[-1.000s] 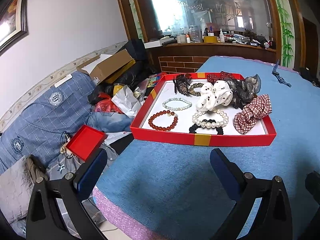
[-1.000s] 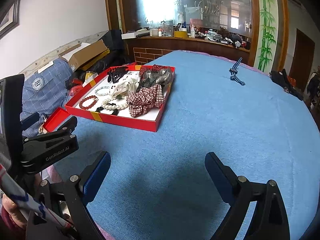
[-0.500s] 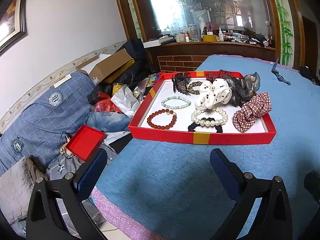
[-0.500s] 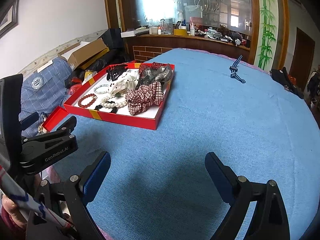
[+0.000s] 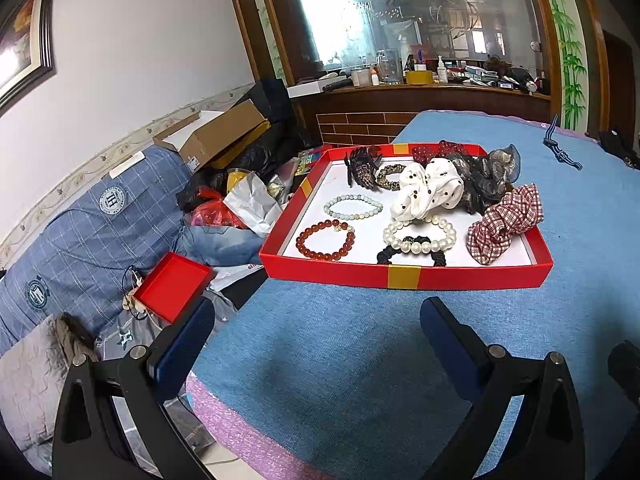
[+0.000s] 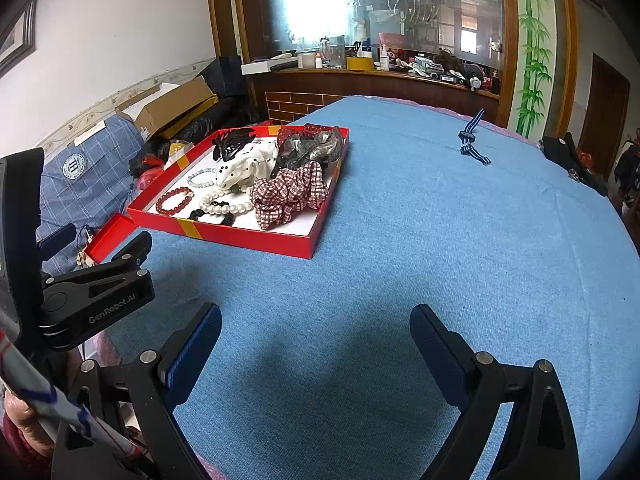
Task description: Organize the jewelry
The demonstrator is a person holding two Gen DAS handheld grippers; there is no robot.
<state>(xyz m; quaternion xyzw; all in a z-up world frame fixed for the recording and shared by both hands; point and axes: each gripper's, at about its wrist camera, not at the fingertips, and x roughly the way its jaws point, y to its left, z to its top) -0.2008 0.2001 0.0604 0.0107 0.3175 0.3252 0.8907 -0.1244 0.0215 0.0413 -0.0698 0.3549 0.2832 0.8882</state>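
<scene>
A red tray [image 5: 404, 276] [image 6: 244, 238] lies on the blue table at its left edge. In it lie a red bead bracelet [image 5: 325, 239] [image 6: 174, 200], a pale green bracelet [image 5: 353, 205], a pearl bracelet [image 5: 420, 235] [image 6: 224, 207] over a black hair tie [image 5: 412, 249], a plaid scrunchie [image 5: 506, 224] [image 6: 290, 194], a white dotted scrunchie [image 5: 428, 192], a dark gauze scrunchie [image 5: 490, 178] and a black hair claw [image 5: 360, 168]. My left gripper [image 5: 316, 336] is open and empty just short of the tray. My right gripper [image 6: 316, 340] is open and empty, further back and right.
A blue striped strap [image 6: 472, 144] lies on the far side of the blue table [image 6: 440, 260]. A small red box [image 5: 172, 286], a blue sofa [image 5: 80, 232] and piled bags and cardboard boxes sit left of the table. A cluttered counter stands behind.
Both grippers have moved slightly forward toward the tray, which looks a little nearer and larger. Both stay open and empty.
</scene>
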